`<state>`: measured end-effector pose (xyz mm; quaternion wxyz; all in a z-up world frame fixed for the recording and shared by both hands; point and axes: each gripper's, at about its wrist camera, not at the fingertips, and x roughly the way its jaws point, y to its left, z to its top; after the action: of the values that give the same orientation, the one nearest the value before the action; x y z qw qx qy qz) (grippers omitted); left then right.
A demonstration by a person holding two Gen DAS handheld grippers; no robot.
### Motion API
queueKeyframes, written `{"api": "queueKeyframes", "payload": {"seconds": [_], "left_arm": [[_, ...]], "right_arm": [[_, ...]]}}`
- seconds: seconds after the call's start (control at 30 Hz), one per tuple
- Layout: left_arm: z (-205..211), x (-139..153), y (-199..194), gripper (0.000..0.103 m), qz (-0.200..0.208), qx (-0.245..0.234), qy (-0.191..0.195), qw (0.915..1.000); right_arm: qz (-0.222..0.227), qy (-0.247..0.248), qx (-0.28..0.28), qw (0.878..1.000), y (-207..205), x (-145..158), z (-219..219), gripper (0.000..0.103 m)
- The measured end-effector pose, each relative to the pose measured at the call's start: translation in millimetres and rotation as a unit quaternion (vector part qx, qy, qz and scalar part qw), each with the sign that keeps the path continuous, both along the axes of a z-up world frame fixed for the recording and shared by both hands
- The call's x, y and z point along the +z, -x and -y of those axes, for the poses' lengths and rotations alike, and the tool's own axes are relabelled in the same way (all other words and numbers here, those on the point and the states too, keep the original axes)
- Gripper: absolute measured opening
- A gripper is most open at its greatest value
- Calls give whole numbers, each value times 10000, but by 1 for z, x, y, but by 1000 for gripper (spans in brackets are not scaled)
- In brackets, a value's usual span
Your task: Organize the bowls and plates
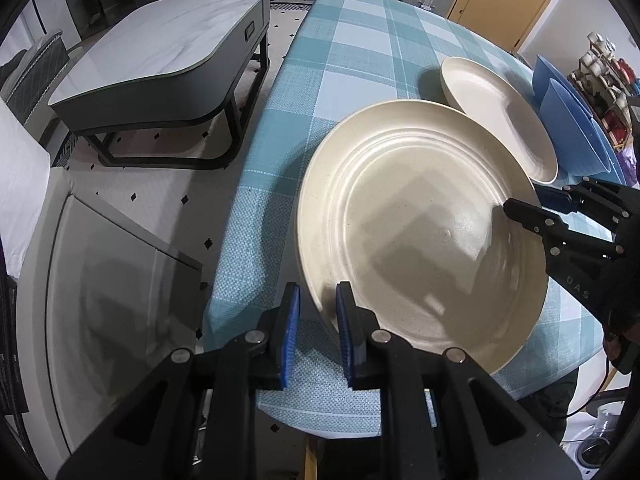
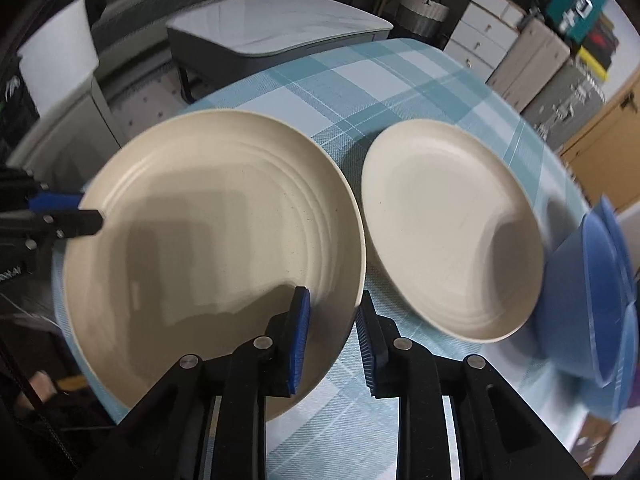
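A large cream plate (image 1: 420, 232) with ringed grooves is tilted above the blue plaid table; it also shows in the right wrist view (image 2: 208, 248). My left gripper (image 1: 318, 324) straddles its near rim, jaws a little apart. My right gripper (image 2: 334, 332) straddles the opposite rim, one pad inside and one outside; it shows in the left wrist view (image 1: 532, 208). A smaller cream plate (image 2: 448, 224) lies just beyond, also in the left wrist view (image 1: 496, 112). Blue bowls (image 2: 592, 304) stand to its right.
The plaid table (image 1: 352, 60) ends at a near edge and a left edge. A grey-and-white coffee table (image 1: 168, 56) stands on the floor to the left. Cabinets and drawers (image 2: 480, 32) line the far wall.
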<state>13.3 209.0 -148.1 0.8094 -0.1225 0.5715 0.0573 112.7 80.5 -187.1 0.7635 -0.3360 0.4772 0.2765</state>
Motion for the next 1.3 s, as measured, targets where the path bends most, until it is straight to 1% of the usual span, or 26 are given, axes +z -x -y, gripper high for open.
{"api": "queueKeyframes", "payload": {"seconds": [0.1,0.23,0.33,0.47,0.5,0.53,0.6,0.7,0.73,0.77,0.8,0.83,0.87,0.9,0.93,0.97,1.03,1.1,1.13,1.17,1.2,1.27,1.3], "left_arm": [[-1,0,1,16,2,-3,20,10000],[-4,1,2,17,17,18,47,10000],[-8,0,3,17,40,62,145,9999],[-8,0,4,17,63,78,160,9998],[-8,1,5,17,78,92,160,9998],[-9,2,5,17,105,120,155,9998],[-10,5,6,17,172,155,159,9996],[-15,10,9,17,273,270,184,9991],[-16,12,10,17,343,318,218,9987],[-17,17,11,18,453,386,254,9979],[-18,20,12,18,529,428,272,9973],[-18,26,14,20,645,473,289,9964],[-17,33,16,28,820,504,294,9949],[-16,38,18,34,920,504,276,9941],[-13,45,19,46,1055,488,244,9929],[-9,53,20,46,1221,468,207,9912],[0,66,22,47,1486,407,157,9879],[7,76,20,48,1628,390,174,9857],[11,79,20,50,1709,365,203,9844],[17,83,18,57,1778,330,228,9832],[23,86,16,62,1841,311,218,9822],[39,93,14,84,2073,238,88,9779],[44,97,14,87,2189,228,2,9755]], "right_arm": [[150,187,136,9996,2,-1,-4,23],[0,18,81,10000,-4,0,-1,24],[-207,-190,-20,9996,-10,0,2,24],[-27,-89,3,10000,-8,1,-4,24],[-5,-137,-11,9999,-7,3,-4,24],[22,-207,-37,9998,-7,6,-3,24],[145,-504,-127,9985,-7,18,3,25],[183,-1030,-224,9943,-8,35,14,27],[177,-1184,-236,9925,-7,40,17,29],[162,-1363,-283,9901,-7,47,23,34],[188,-1489,-335,9881,-6,52,27,36],[204,-1653,-358,9854,-5,58,31,40],[156,-1826,-363,9824,-3,62,36,49],[112,-1975,-404,9794,-3,67,41,52],[116,-2118,-479,9761,-2,71,46,57],[125,-2219,-533,9735,-1,74,50,63],[185,-2418,-741,9673,2,81,62,72],[331,-2570,-924,9614,8,87,74,78],[407,-2606,-975,9597,10,90,78,83],[547,-2627,-1058,9575,14,93,84,88],[719,-2616,-1157,9555,18,97,90,90],[874,-2696,-1263,9506,22,102,102,93],[931,-2755,-1324,9476,25,105,108,94]]}}
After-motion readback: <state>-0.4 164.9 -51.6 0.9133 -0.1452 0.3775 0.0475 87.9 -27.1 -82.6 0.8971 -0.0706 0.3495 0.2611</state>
